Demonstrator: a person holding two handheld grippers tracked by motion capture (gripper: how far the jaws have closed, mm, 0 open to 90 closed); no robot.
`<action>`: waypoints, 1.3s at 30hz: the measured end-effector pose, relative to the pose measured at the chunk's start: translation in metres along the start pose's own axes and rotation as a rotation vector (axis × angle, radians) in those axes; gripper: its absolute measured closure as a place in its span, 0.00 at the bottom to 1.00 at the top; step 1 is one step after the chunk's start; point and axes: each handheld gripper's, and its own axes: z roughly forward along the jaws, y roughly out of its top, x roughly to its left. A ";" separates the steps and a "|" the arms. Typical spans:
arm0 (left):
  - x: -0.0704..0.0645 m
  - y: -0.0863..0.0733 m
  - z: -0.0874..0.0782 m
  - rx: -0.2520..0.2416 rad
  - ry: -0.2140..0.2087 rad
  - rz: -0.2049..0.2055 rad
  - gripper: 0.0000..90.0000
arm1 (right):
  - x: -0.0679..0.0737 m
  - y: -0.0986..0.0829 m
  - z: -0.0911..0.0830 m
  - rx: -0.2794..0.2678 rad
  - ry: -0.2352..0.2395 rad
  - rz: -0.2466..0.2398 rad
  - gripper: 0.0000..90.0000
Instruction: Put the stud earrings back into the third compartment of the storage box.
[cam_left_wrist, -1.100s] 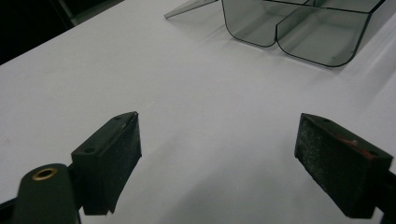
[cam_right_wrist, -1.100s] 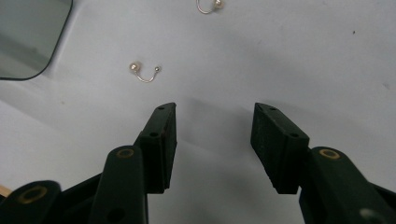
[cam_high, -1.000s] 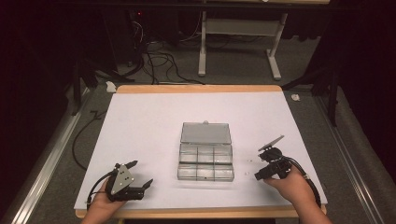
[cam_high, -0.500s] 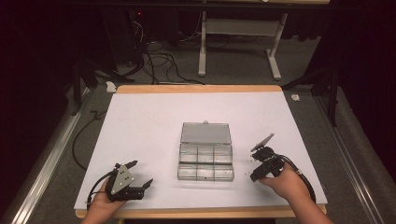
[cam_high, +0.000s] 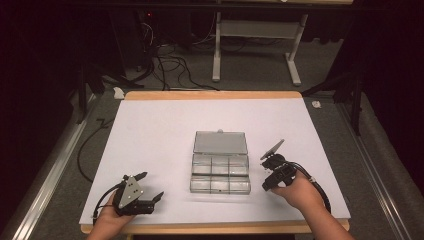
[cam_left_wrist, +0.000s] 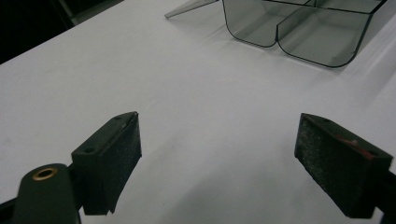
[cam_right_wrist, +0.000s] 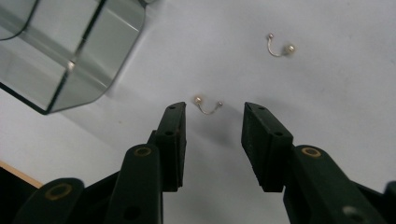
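Looking along the left hand-held gripper (cam_left_wrist: 219, 154), its two black jaws stand wide apart with nothing between them, each showing a rough dark pad on its inner face. A brass-coloured rivet sits on the arm of the jaw at lower left. Beneath and ahead lies the plain white worktop (cam_left_wrist: 196, 93). Well ahead, near the top edge, the rounded corner of a clear plastic compartment box (cam_left_wrist: 299, 28) rests on the worktop, a divider wall showing inside it, and its thin lid edge slants off to the left

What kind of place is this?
Probably a lab or workshop set up for recording: a white-topped table in a dark room, loose cables on the floor, a metal stand behind.
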 end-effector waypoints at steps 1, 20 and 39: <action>0.000 0.000 0.000 0.000 0.000 0.000 0.17 | 0.002 0.002 0.000 0.003 0.001 -0.008 0.71; 0.000 0.000 0.000 0.001 -0.002 0.000 0.17 | 0.012 0.017 0.014 0.029 -0.017 -0.077 0.88; 0.000 0.000 0.000 0.003 -0.002 0.002 0.17 | 0.007 0.021 0.015 0.055 0.004 -0.109 0.97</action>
